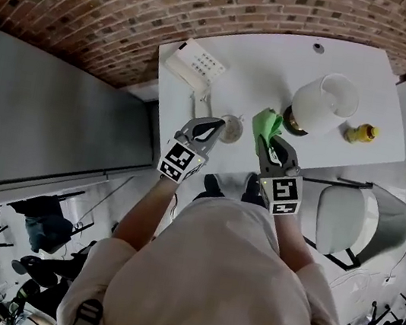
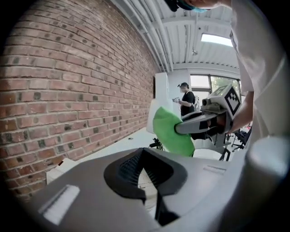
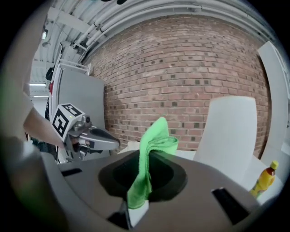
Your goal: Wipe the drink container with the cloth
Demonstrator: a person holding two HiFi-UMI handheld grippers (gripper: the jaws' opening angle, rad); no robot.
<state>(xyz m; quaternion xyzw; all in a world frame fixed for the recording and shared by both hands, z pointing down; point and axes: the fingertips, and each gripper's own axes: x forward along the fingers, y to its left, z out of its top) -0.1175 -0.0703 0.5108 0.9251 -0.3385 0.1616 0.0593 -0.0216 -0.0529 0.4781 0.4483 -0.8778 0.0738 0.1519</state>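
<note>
Right gripper [image 1: 272, 140] clamped on green cloth [image 1: 266, 122], held near white drink container [image 1: 322, 102] on table [image 1: 242, 64]. Left gripper [image 1: 215, 127] closed, empty. Judgement: wiping not yet started, all remains.

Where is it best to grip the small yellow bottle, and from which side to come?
Probably the body of the yellow bottle, below its narrow neck, coming level from the near side: it seems to stand upright, and the white container stands close on its left.
</note>
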